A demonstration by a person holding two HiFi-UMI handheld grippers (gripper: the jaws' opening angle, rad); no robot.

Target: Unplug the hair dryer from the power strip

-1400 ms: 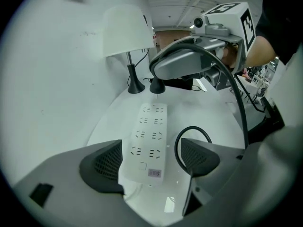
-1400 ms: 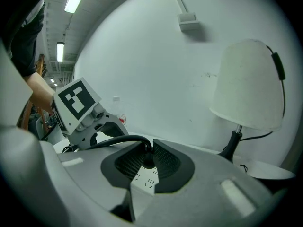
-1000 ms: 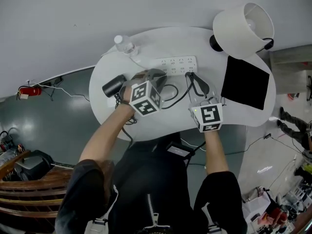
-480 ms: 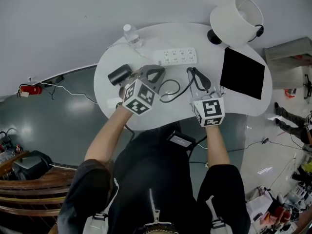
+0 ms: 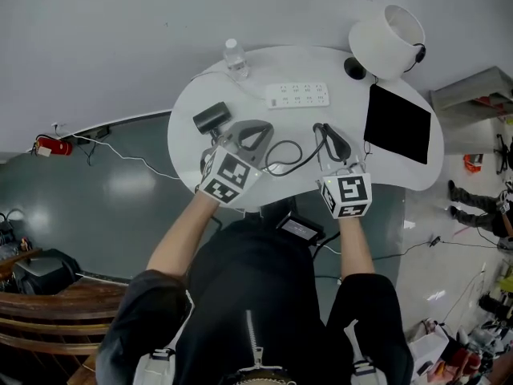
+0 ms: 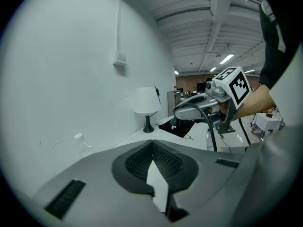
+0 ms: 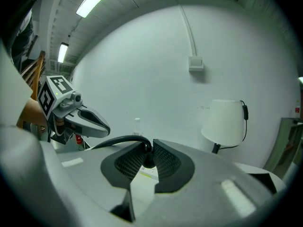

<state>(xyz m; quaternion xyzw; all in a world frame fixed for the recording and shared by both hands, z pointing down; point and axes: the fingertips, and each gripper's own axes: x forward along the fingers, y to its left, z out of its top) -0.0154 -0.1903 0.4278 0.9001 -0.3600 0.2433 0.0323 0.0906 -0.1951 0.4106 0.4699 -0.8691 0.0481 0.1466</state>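
In the head view the white power strip (image 5: 296,95) lies at the table's far side with no plug in it. A black hair dryer (image 5: 212,117) rests to its left. Its black cord (image 5: 282,157) loops across the table to my right gripper (image 5: 323,131), which is shut on the plug (image 7: 148,161) and held off the strip, toward me. My left gripper (image 5: 253,131) hovers right of the dryer, shut with nothing between its jaws (image 6: 152,148). The left gripper view shows the right gripper (image 6: 201,110) with the cord hanging from it.
A water bottle (image 5: 234,57) stands at the table's far left edge. A white lamp (image 5: 386,29) stands at the far right, with a black pad (image 5: 398,123) beside it. The white table (image 5: 192,103) ends just in front of both grippers.
Both grippers have drawn back from the far side toward the person and risen. The right one carried the plug and cord further from the strip. The left one has left the dryer's side.
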